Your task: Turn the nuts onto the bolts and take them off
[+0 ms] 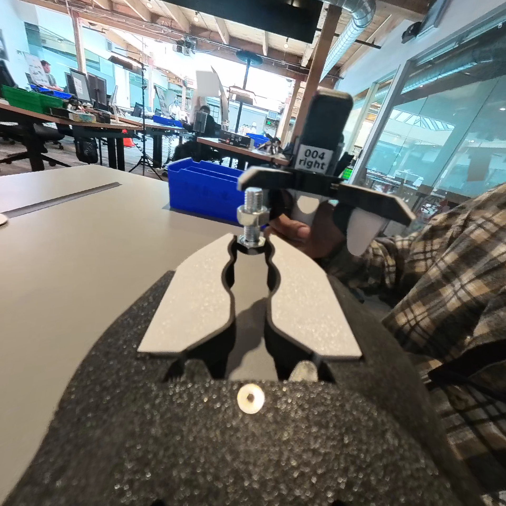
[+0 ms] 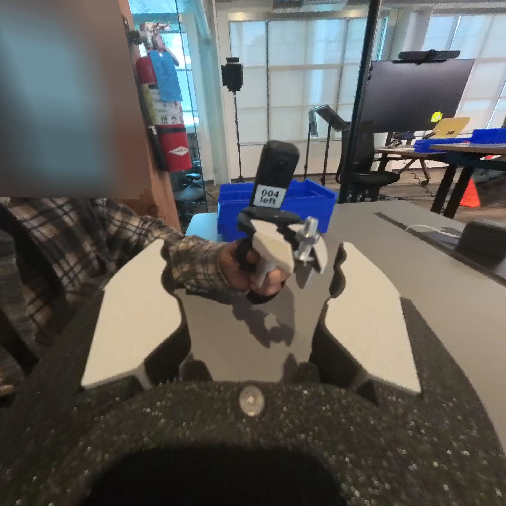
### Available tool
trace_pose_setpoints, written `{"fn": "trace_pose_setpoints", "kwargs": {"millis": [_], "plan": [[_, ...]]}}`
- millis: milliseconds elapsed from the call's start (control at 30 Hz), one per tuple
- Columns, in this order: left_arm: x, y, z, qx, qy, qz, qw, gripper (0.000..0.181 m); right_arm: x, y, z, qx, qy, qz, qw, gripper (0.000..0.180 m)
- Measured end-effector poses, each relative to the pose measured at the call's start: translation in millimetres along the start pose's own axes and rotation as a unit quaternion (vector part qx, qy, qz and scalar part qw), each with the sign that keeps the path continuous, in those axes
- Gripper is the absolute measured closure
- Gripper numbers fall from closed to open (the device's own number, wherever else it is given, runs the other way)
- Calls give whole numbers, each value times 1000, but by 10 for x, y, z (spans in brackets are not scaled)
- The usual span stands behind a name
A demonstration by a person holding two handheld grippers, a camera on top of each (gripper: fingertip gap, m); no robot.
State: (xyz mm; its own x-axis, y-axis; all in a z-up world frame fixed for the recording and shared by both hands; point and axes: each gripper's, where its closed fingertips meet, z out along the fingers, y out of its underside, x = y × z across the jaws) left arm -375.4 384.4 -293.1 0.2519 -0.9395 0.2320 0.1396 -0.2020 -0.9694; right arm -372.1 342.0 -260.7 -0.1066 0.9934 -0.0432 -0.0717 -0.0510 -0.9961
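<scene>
A silver bolt [image 1: 251, 219] stands upright with a hex nut [image 1: 252, 215] threaded partway down its shaft. My left gripper [image 1: 250, 247] is shut on the bolt's head and holds it above the grey table [image 1: 82, 246]. My right gripper [image 1: 323, 197] hovers just behind and above the bolt's top, jaws wide open and empty. In the right wrist view my right gripper [image 2: 253, 246] is spread wide. Beyond it the left gripper [image 2: 304, 260] holds the tilted bolt [image 2: 302, 247] with its nut [image 2: 308, 237], which lies between the right fingers' tips.
A blue plastic bin [image 1: 202, 186] stands at the table's far edge, behind the bolt; it also shows in the right wrist view [image 2: 309, 202]. A plaid sleeve [image 1: 438, 287] fills the right side. A black box [image 2: 482, 246] and a white cable lie at the table's right.
</scene>
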Motion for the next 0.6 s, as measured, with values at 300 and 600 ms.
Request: {"fn": "trace_pose_setpoints", "kwargs": {"millis": [300,600], "plan": [[-17,-26,-13,5,-13,8,1000,162,-167,63,157,-18,-41,-11,999,72],[85,12,51,-3,7,18,1000,162,-4,16,270,-10,-39,6,999,69]]}}
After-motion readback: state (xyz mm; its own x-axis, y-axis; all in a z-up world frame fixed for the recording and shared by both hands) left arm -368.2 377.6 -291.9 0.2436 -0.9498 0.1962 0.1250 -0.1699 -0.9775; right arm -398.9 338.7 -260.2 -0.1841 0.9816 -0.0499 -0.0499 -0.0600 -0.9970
